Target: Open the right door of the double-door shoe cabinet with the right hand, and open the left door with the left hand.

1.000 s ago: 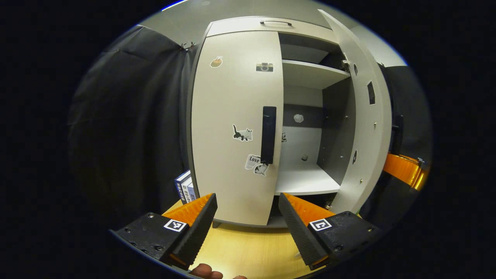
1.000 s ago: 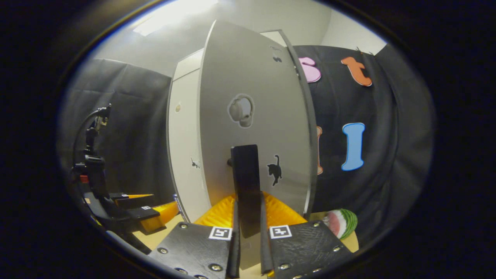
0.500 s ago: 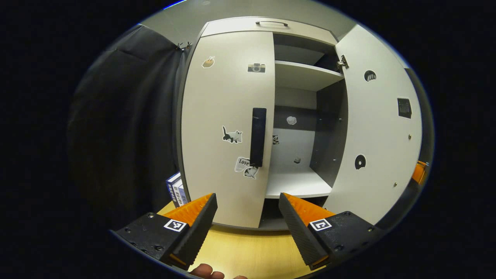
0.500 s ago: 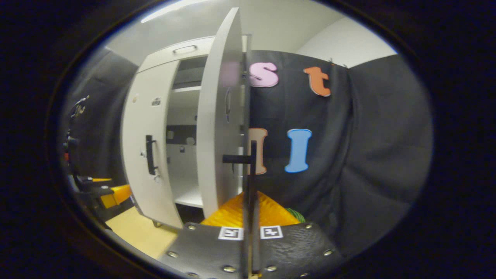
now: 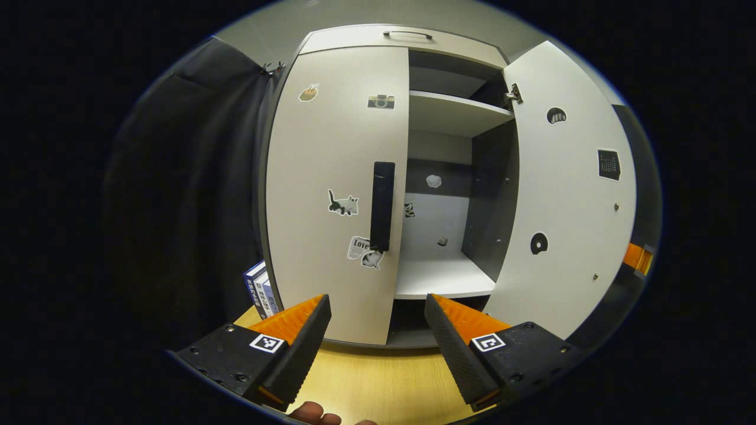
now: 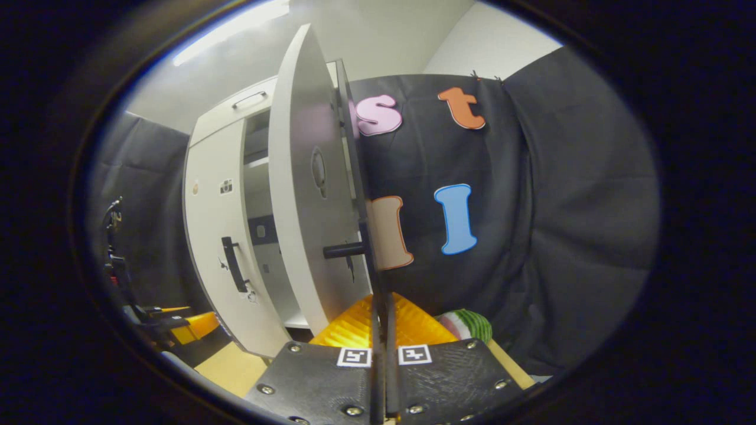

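Progress shows on the right door point(image 5: 567, 195): a second ago it stood edge-on at the right of the left gripper view, and now it is swung wide, its inner face turned to the camera and the shelves point(image 5: 449, 112) of the shoe cabinet point(image 5: 407, 41) bared. In the right gripper view, the right gripper point(image 6: 383, 360) has its fingers closed tight on the right door's handle point(image 6: 372, 277) at bottom centre, so that half looks all but done. The left door point(image 5: 333, 195) is closed at frame centre, its handle point(image 5: 382, 205) untouched, while the left gripper point(image 5: 378, 336) hangs spread wide and empty below it, apart from it, so the left door is what remains.
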`<act>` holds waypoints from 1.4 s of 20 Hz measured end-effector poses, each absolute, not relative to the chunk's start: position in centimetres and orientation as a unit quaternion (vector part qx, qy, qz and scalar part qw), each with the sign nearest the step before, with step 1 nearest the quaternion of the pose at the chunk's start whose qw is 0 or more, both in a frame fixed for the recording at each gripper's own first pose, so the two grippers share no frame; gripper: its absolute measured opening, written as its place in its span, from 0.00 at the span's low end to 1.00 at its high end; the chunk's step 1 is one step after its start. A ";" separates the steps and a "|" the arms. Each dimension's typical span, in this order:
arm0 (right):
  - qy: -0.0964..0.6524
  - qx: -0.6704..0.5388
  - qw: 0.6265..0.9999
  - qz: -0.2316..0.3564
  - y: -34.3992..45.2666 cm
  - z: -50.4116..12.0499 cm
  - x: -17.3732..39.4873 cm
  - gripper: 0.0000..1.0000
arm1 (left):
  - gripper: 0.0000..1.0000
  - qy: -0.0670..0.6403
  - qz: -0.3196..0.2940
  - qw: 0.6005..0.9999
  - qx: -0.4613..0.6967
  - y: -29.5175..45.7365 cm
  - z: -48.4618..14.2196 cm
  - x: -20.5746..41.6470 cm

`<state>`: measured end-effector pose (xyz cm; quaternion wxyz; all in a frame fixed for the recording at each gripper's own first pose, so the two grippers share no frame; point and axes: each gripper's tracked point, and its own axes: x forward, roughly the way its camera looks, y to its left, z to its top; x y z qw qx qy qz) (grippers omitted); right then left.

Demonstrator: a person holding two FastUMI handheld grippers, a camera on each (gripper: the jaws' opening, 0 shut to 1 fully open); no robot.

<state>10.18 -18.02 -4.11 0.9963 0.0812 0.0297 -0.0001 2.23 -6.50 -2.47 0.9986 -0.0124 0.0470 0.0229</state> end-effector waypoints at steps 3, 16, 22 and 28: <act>0.033 0.079 0.996 -0.002 -18.1 -4.1 10.2 0.02 | 0.99 0.047 0.028 0.998 -0.014 -5.7 -2.4 2.5; 0.043 0.061 0.996 -0.042 -18.6 -3.6 6.6 0.02 | 0.99 0.020 0.004 1.000 0.001 -5.0 0.4 9.2; 0.046 0.055 0.994 -0.083 -20.0 -3.9 4.3 0.02 | 0.99 0.000 -0.013 1.000 0.010 -5.7 1.9 13.4; 0.056 0.057 0.989 -0.121 -21.7 -5.0 3.2 0.02 | 0.99 -0.017 -0.017 1.000 0.016 -5.8 3.3 16.7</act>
